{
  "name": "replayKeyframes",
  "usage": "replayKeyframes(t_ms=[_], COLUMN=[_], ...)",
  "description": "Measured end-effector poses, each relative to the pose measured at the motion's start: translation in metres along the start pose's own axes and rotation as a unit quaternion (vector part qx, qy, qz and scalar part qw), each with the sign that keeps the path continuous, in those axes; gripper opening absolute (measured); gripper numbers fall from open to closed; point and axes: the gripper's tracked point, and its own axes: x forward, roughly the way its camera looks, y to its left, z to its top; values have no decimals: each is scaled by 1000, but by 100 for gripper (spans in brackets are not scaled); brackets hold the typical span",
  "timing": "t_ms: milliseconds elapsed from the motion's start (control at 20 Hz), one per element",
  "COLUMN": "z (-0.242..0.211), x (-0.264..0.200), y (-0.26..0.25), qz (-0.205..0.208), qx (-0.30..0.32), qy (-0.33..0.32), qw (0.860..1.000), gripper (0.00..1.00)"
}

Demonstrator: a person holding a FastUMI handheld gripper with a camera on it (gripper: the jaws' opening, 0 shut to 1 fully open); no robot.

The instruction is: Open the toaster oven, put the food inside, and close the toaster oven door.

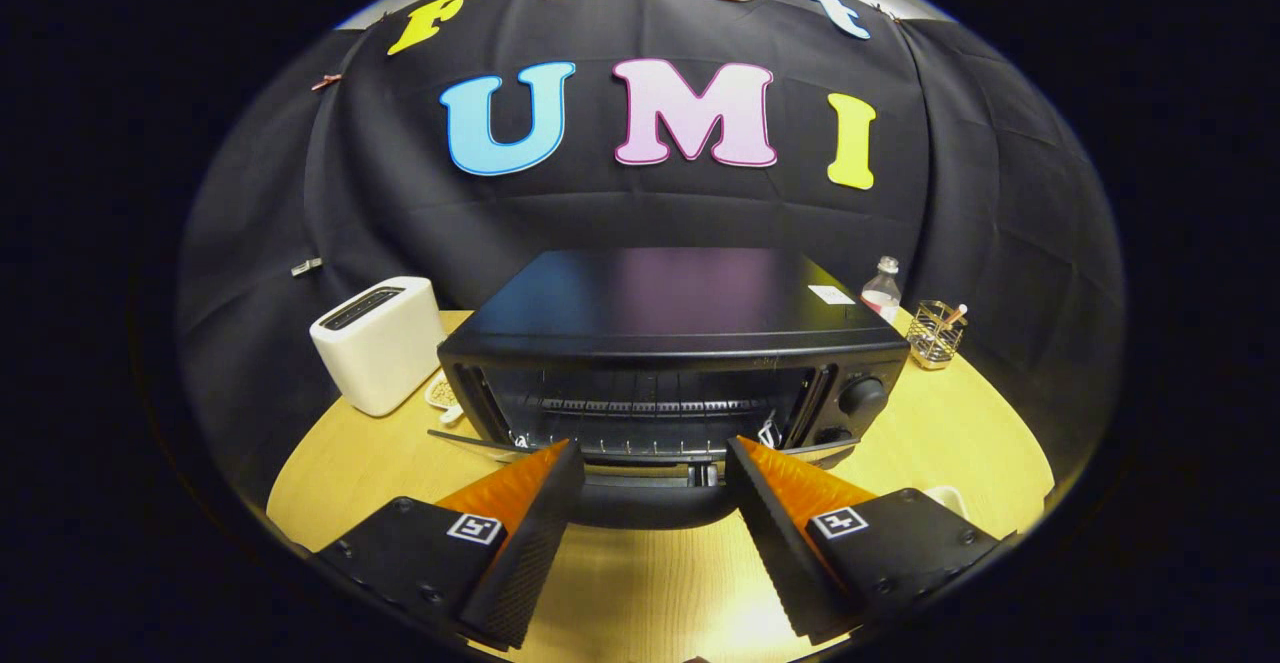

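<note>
Orange-backed fingers with black ribbed pads sit at the bottom of the frame, so the gripper is spread wide and holding nothing. Both fingertips end just short of the toaster oven, which sits dead centre, straight ahead of the fingers on the round wooden table.

Looks to me like the oven door is already dropped open: you can see straight into the cavity to the wire rack, and a dark lip lies low between the fingertips. Can't fully tell where the door ends though, the fisheye bends it a lot.

Key thing for the next move: the oven's long axis runs left to right across the frame, square to the fingers, with the opening facing the gripper. So it's a straight push forward once the food is in hand. I can't pick out the food for sure; there's a small pale thing at centre left, between the white toaster and the oven.

Right of the oven: a small bottle and a wire holder.
</note>
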Motion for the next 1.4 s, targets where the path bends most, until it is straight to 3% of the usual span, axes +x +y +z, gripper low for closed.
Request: replayKeyframes(t_ms=[550, 750, 850, 1100, 1400], z=[-72, -109, -103, -66, -60], x=[-33, -39, -46, -58, -43], y=[-2, -3, -13, -82, -218], qz=[46, 92, 117, 139, 79], qx=[-43, -53, -77, -91, -62], qy=[45, 102, 103, 92, 113], qw=[997, 989, 985, 982, 988], gripper=[93, 98, 99, 98, 98])
